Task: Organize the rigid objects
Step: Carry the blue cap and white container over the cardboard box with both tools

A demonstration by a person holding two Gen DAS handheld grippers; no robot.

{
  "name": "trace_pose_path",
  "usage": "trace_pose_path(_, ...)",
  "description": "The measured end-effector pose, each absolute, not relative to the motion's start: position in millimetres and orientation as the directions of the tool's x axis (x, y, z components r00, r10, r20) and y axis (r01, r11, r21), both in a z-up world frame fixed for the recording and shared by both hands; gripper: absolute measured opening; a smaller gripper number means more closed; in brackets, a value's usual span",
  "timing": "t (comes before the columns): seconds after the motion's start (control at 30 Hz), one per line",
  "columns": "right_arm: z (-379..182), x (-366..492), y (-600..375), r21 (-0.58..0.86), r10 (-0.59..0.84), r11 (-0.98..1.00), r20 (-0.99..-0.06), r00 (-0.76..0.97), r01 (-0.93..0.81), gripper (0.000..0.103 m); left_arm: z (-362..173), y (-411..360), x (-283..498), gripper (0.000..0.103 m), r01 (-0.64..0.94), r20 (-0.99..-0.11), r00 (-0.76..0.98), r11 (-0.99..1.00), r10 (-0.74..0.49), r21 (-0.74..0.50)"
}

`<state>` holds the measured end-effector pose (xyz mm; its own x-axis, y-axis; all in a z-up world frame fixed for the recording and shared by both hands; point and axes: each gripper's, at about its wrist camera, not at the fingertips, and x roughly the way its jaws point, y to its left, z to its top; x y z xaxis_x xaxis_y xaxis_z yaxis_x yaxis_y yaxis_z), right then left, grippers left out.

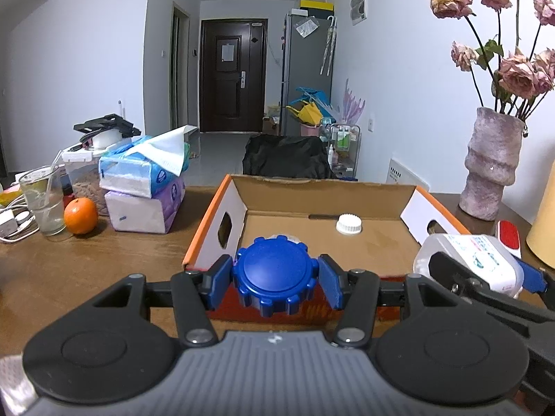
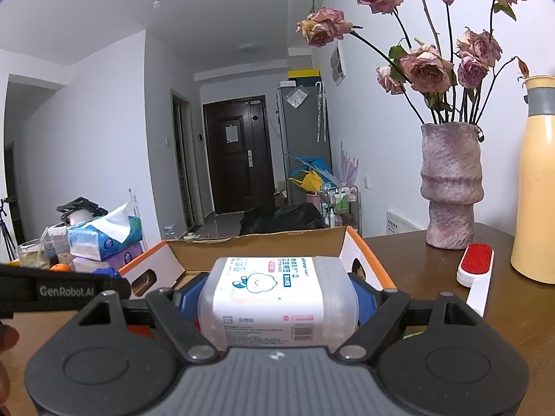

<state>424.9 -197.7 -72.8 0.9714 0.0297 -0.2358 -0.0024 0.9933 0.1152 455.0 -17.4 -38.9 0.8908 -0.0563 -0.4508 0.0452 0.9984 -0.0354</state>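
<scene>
While both of my tongs are full, I want to get these two things into the cardboard box (image 1: pixel 322 197) without bumping its walls. My left gripper (image 1: pixel 274 279) is pinching a blue knobby lid (image 1: pixel 274 274), with a blue pad pressed on each side of it; I cannot see what hangs under the lid. It sits just in front of the box's near wall, at about 6 o'clock from the middle of the box. My right gripper (image 2: pixel 282 298) is squeezing a white plastic wipes box (image 2: pixel 277 291) with a bear picture on its label, one pad on each side. In the left view this wipes box (image 1: pixel 468 263) is at about 4 o'clock from the middle of the cardboard box, over its near right corner. Inside the cardboard box a white cap (image 1: pixel 348 223) stands near the back wall, at about 1 o'clock. I think the best way is to lift each thing a bit higher than the wall first, then go forward, then go down slowly. I should put the blue thing on the left side of the floor and the wipes box on the right, so my two tongs do not bang together. I must stay away from the white cap. I should only let go when each thing rests flat on the bottom. The vase (image 2: pixel 451 187) of dried roses stands at about 2 o'clock from the wipes box, so my right hand must not swing wide.
</scene>
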Motion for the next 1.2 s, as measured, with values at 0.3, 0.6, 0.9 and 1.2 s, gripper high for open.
trace_pose_path(0.3, -73.1, 452.4, -204.2, 0.114, 0.016, 0.993, -0.235, 0.972, 0.011, 0.082, -40.6, -22.5, 478.4, 0.055, 0.061, -0.456, 0.887, 0.997, -0.071, -0.038)
trace_pose_path(0.6, -74.1, 476.7, -211.9, 0.112, -0.002, 0.993, -0.236, 0.972, 0.030, 0.082, -44.8, -26.8, 501.6, 0.055, 0.071, -0.463, 0.883, 0.997, -0.077, -0.031)
trace_pose_path(0.9, -75.5, 496.2, -213.9, 0.101, -0.007, 0.994, -0.237, 0.972, 0.032, 0.082, -44.0, -32.3, 524.7, 0.055, 0.083, -0.456, 0.886, 0.996, -0.084, -0.022)
trace_pose_path(1.2, -75.7, 516.7, -212.2, 0.084, -0.005, 0.996, -0.235, 0.972, 0.025, 0.082, -45.2, -36.7, 544.7, 0.055, 0.090, -0.450, 0.889, 0.996, -0.082, -0.004)
